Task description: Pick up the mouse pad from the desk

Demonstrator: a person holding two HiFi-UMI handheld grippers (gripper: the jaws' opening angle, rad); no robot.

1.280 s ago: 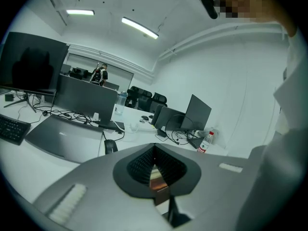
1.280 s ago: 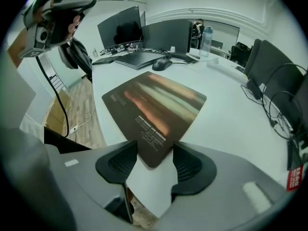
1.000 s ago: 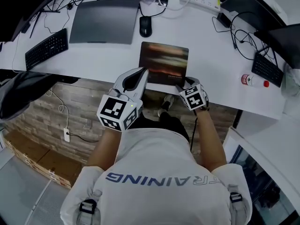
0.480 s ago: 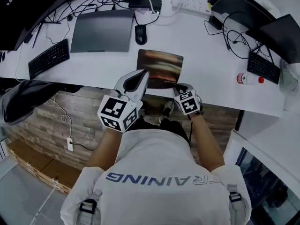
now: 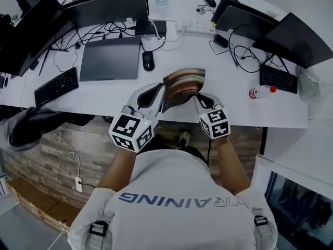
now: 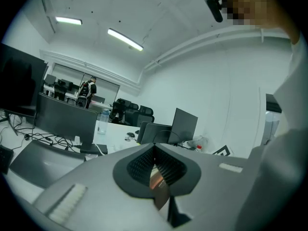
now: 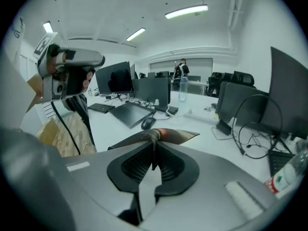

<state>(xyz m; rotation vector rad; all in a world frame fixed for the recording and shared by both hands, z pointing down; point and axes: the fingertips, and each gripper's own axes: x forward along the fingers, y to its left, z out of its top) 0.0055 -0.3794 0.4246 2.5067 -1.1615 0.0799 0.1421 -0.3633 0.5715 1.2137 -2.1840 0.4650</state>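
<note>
At the left, our left tongs (image 5: 157,91) are pressed together on the near left corner of the mouse pad (image 5: 185,82). In the left gripper view a thin brownish edge sits between their ribbed pads. The mouse pad is off the counter (image 5: 104,95). It hangs tilted over the counter's near edge and is a little curved between the two grips. Behind it on the counter lies a black mouse (image 5: 148,60), well apart from it. At the right, our right tongs (image 5: 196,98) have just been closing. They are now clamped on the near right corner of the pad, and the right gripper view shows the sheet pinched between the pads and curling beyond them.

We judge the pad to be light, thin and soft, so it bends easily and will droop if only one corner is held. Two holds along the near edge, as now, should keep it spread. Its face looks smooth, so we think the pads must reach well past the rim, otherwise it may slip out.
</note>
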